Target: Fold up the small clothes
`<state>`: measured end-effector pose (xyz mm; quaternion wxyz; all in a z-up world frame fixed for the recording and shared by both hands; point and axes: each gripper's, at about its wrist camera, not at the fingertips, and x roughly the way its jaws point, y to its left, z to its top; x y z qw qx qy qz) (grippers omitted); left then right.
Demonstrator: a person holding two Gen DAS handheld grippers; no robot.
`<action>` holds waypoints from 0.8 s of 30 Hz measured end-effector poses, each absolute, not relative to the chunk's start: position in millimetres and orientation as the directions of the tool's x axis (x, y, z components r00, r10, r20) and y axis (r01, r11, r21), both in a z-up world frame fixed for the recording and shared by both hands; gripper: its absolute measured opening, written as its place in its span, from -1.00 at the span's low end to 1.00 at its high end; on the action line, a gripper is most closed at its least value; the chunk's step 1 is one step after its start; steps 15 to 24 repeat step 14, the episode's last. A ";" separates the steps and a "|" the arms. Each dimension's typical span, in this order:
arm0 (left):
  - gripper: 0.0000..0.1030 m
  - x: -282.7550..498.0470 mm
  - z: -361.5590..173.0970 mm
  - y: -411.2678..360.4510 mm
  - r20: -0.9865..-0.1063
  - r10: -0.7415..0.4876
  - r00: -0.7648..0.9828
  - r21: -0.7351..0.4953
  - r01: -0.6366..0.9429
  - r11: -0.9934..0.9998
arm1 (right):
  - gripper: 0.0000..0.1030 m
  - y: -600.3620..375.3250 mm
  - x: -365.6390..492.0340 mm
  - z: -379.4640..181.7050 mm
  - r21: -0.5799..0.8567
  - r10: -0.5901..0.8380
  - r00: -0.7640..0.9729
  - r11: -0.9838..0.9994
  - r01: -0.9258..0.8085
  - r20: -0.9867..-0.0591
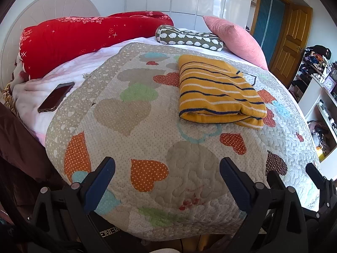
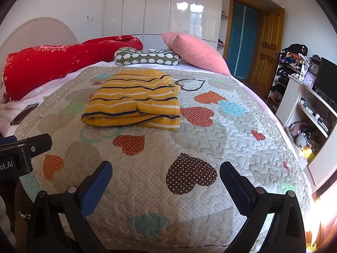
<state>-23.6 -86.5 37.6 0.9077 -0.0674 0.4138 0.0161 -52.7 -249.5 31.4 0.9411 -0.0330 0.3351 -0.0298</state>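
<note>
Both claws are hanging released over the near edge of the quilt (image 1: 147,143): the left claw (image 1: 167,168) is spreading its blue-padded fingers (image 1: 99,187) wide with nothing between them, and the right claw (image 2: 165,174) is doing the same, its fingers (image 2: 95,191) framing only bare quilt. Neither is touching cloth.

A folded yellow sweater (image 1: 219,92) with dark and white stripes is lying flat on the quilt (image 2: 189,147), well beyond both claws, toward the far half of the bed. From the right wrist the sweater (image 2: 134,103) is sitting left of centre, its rolled fold facing the camera.

A phone (image 1: 55,97) is resting on the pink sheet beside the quilt's left edge, apart from the sweater. At the head of the bed a red duvet (image 1: 84,40), a patterned bolster (image 1: 189,37) and a pink pillow (image 1: 238,40) are lying in a row.
</note>
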 end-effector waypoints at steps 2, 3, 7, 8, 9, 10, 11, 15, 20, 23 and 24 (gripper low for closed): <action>0.92 -23.4 37.2 -86.6 -0.755 -0.028 0.655 -0.109 -0.084 0.990 | 0.99 -249.4 -52.4 30.7 -0.083 -0.080 0.772 0.996 0.035 -0.631; 0.92 -23.2 37.1 -86.6 -0.755 -0.028 0.655 -0.109 -0.084 0.990 | 0.99 -249.3 -52.3 30.4 -0.084 -0.081 0.771 0.996 0.036 -0.632; 0.92 -23.0 35.8 -87.2 -0.759 -0.030 0.650 -0.112 -0.085 0.990 | 0.99 -249.1 -52.0 30.1 -0.082 -0.080 0.771 0.996 0.037 -0.632; 0.92 -22.8 35.0 -87.3 -0.761 -0.032 0.648 -0.114 -0.084 0.990 | 0.99 -249.2 -52.2 30.1 -0.083 -0.081 0.772 0.996 0.037 -0.630; 0.92 -22.2 34.0 -87.4 -0.765 -0.033 0.644 -0.113 -0.084 0.990 | 0.99 -249.1 -52.3 30.3 -0.086 -0.083 0.774 0.996 0.037 -0.628; 0.92 -21.9 33.0 -87.8 -0.768 -0.032 0.640 -0.112 -0.085 0.990 | 0.99 -248.5 -52.6 30.4 -0.089 -0.083 0.775 0.995 0.035 -0.626; 0.92 -21.6 32.1 -88.1 -0.769 -0.031 0.638 -0.111 -0.086 0.990 | 0.99 -247.9 -52.7 30.4 -0.091 -0.083 0.776 0.995 0.033 -0.625; 0.92 -21.7 31.4 -88.9 -0.770 -0.027 0.638 -0.107 -0.088 0.990 | 0.99 -245.7 -52.4 29.5 -0.096 -0.078 0.774 0.995 0.023 -0.628; 0.92 -21.7 31.4 -88.9 -0.770 -0.027 0.638 -0.107 -0.088 0.990 | 0.99 -245.7 -52.4 29.5 -0.096 -0.078 0.774 0.995 0.023 -0.628; 0.92 -21.7 31.4 -88.9 -0.770 -0.027 0.638 -0.107 -0.088 0.990 | 0.99 -245.7 -52.4 29.5 -0.096 -0.078 0.774 0.995 0.023 -0.628; 0.92 -21.7 31.4 -88.9 -0.770 -0.027 0.638 -0.107 -0.088 0.990 | 0.99 -245.7 -52.4 29.5 -0.096 -0.078 0.774 0.995 0.023 -0.628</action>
